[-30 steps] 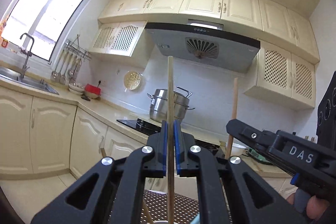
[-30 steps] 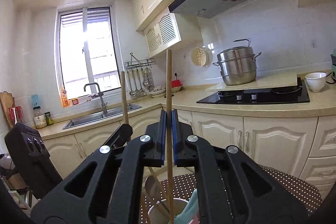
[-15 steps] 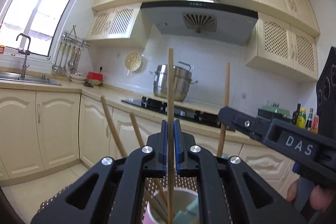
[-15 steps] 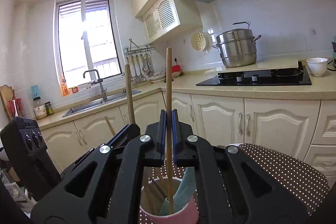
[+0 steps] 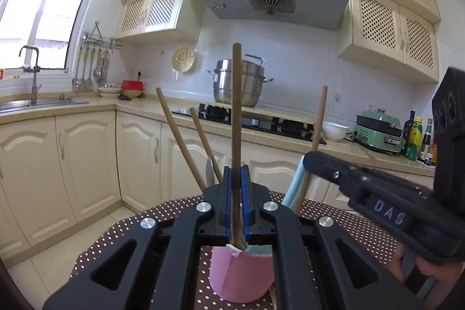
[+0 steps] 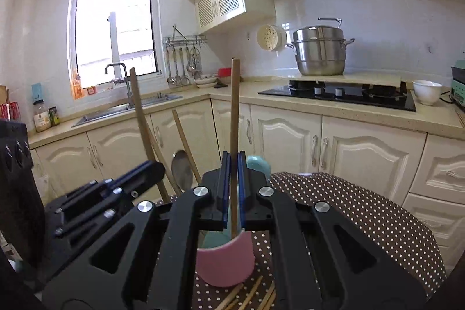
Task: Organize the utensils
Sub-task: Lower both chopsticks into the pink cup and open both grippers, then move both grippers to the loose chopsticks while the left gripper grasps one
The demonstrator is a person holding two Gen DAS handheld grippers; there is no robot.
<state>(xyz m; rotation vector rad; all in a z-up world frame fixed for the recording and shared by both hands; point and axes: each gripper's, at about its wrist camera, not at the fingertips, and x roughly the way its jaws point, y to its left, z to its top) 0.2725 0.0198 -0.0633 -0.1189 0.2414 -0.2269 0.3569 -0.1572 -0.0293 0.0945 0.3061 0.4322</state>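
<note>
A: Entry, both wrist views. Left tool clenched on a wooden chopstick, held upright at frame centre; its lower end sits inside the pink cup at bottom centre.

B: Right tool likewise clenched on its own chopstick, lower end dipping past the cup rim. The cup stands on the dotted worktop.

A: Cup contents: two more wooden handles leaning toward the left of the frame, a metal spoon, and a pale teal utensil (type unclear, mostly hidden behind the blue pads).

B: Loose chopsticks lie on the cloth at the bottom edge, just in front of the cup. So the sorting looks partly done, in my judgement.

A: Risks from here. The cup looks light and tall, possibly paper (there is a seam or crease in its wall). Any sideways drag while either tool is closed on a stick could lever it over.

B: Also, both tools crowd the same opening. If one releases and pulls back at an angle, it may clip the other stick or the leaning handles and spill the lot.

A: And a release from height could bounce a stick out, since I cannot tell whether either tip touches the bottom.

B: Agreed. Open straight, retreat straight, one side at a time.
</note>
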